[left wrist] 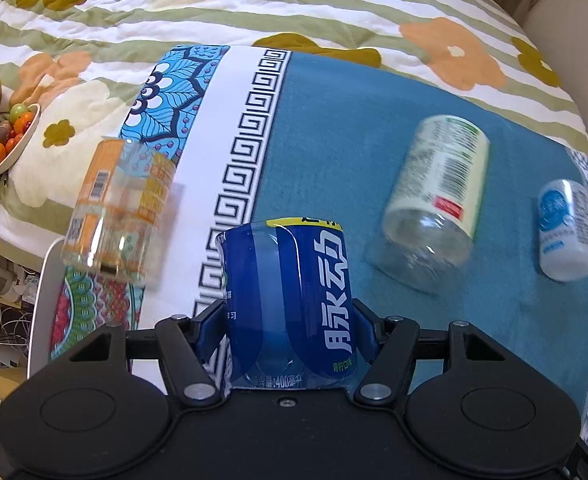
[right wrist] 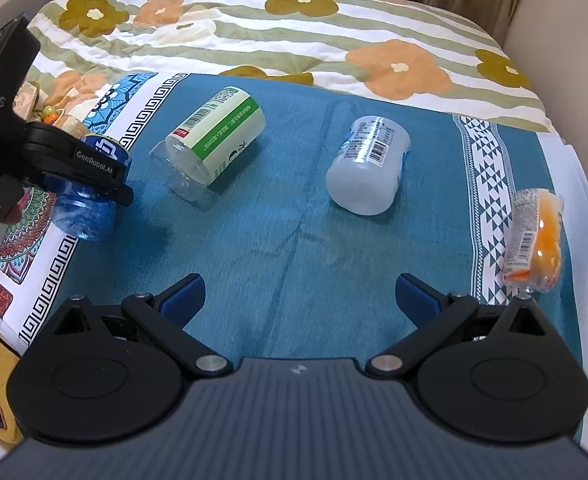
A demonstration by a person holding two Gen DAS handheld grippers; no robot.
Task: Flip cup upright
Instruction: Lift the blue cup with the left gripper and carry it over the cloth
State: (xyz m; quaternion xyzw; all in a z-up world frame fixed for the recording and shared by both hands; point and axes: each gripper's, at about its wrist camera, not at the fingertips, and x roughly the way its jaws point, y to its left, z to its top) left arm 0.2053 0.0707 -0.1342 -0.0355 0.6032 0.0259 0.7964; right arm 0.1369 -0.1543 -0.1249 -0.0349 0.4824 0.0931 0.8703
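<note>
Blue plastic cup [left wrist: 289,300] is sitting clenched in your left gripper [left wrist: 287,334]; thin walls could buckle or slip while tilting. Right gripper [right wrist: 300,294] is hanging released.

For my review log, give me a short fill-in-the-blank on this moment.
1. The left gripper is shut on the ___ cup.
2. The right gripper is ___ and holds nothing.
3. The green-labelled cup lies on its ___ on the teal mat.

Missing words: blue; open; side
</note>
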